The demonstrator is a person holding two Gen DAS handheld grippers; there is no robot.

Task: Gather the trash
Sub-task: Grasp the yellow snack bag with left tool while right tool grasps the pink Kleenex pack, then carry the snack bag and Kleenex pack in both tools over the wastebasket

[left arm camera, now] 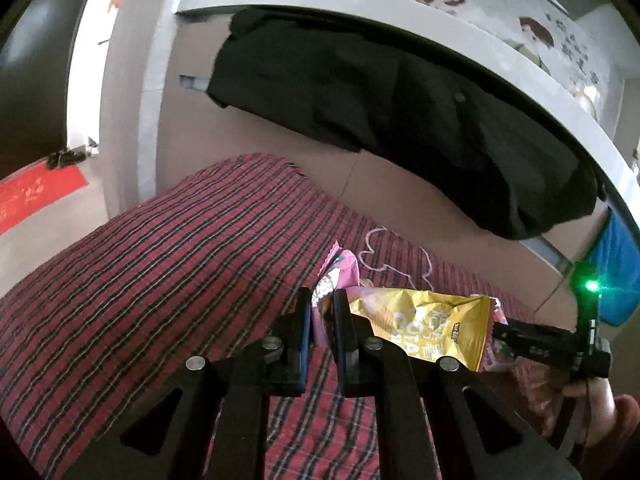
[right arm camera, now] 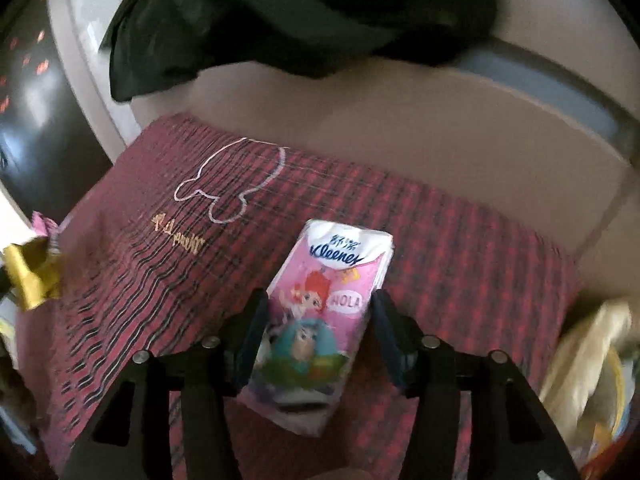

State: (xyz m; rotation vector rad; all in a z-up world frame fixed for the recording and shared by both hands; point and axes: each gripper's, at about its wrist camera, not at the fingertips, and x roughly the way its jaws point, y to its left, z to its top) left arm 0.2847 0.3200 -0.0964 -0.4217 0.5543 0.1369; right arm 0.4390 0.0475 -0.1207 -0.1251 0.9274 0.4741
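Note:
In the left wrist view, my left gripper (left arm camera: pixel 322 300) is shut on a pink wrapper (left arm camera: pixel 340 270), held just above the red plaid bedspread (left arm camera: pixel 160 280). A crumpled yellow snack bag (left arm camera: pixel 432 328) lies just right of its fingers, and my right gripper's black body (left arm camera: pixel 552 344) reaches in from the right behind it. In the right wrist view, my right gripper (right arm camera: pixel 318 306) is closed on a pink Kleenex tissue pack (right arm camera: pixel 328 304), its fingers against both sides of the pack. The yellow bag (right arm camera: pixel 32 276) shows at the left edge there.
A black garment (left arm camera: pixel 400 112) hangs over a rail behind the bed. A beige board stands below it. A blue cloth (left arm camera: pixel 616 276) hangs at the right. Cream and colourful packaging (right arm camera: pixel 592 376) lies at the right edge of the right wrist view.

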